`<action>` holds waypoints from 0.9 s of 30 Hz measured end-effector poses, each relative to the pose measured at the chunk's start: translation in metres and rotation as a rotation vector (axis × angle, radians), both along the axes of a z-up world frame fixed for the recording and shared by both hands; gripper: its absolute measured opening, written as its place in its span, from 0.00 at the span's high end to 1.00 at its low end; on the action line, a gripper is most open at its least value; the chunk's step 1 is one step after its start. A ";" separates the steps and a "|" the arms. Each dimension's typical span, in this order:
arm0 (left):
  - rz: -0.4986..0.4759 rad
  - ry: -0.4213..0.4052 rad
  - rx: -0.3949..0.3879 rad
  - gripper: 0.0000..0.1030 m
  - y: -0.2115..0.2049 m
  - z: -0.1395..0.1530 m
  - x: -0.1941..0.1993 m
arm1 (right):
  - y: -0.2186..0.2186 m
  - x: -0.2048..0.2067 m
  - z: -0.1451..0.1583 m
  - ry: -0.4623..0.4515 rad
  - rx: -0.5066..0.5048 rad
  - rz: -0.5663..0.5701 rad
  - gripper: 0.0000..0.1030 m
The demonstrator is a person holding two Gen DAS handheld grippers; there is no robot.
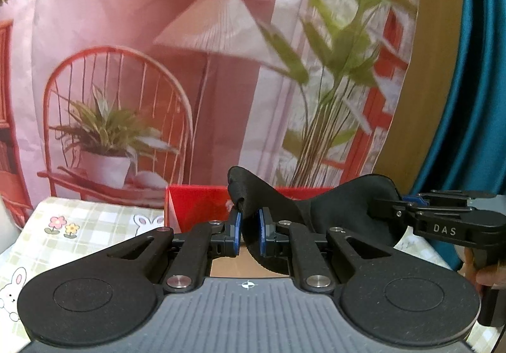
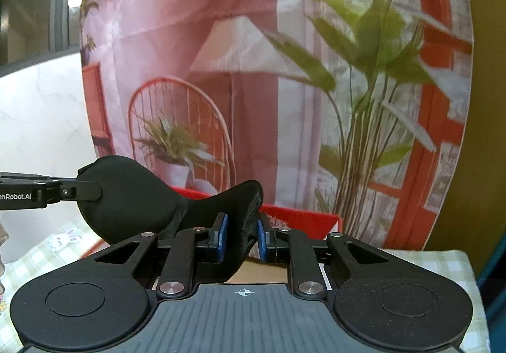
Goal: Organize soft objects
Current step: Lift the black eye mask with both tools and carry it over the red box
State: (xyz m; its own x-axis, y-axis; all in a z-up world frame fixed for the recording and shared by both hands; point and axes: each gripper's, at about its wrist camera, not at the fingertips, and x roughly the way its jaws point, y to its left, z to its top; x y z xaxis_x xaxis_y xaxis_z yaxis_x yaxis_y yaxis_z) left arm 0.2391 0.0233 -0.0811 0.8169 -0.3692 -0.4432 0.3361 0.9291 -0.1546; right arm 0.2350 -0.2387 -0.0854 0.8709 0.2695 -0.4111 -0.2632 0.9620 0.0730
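A black padded eye mask (image 1: 344,210) hangs in the air between both grippers, above and in front of a red box (image 1: 196,204). My left gripper (image 1: 248,225) is shut on the mask's left end. My right gripper (image 1: 408,203) enters from the right in the left wrist view and pinches the mask's right lobe. In the right wrist view the mask (image 2: 132,201) stretches to the left. My right gripper (image 2: 242,236) is shut on its near end, and the left gripper (image 2: 91,190) holds the far lobe. The red box (image 2: 303,220) lies behind it.
A checked tablecloth with bunny prints (image 1: 95,223) covers the table. A printed backdrop with a chair, lamp and plants (image 1: 205,68) hangs close behind. A brown cardboard surface (image 1: 231,264) shows under the fingers. A teal and wood wall (image 1: 455,68) stands at the right.
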 end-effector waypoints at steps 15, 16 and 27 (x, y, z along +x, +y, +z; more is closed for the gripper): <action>-0.048 0.214 0.086 0.88 -0.005 -0.050 0.051 | 0.008 0.052 -0.065 0.255 0.015 -0.034 0.83; -0.051 0.220 0.087 0.88 -0.005 -0.051 0.053 | 0.008 0.054 -0.067 0.265 0.017 -0.036 0.83; -0.072 0.283 0.110 0.88 -0.012 -0.060 0.062 | 0.005 0.065 -0.084 0.380 0.047 -0.056 0.83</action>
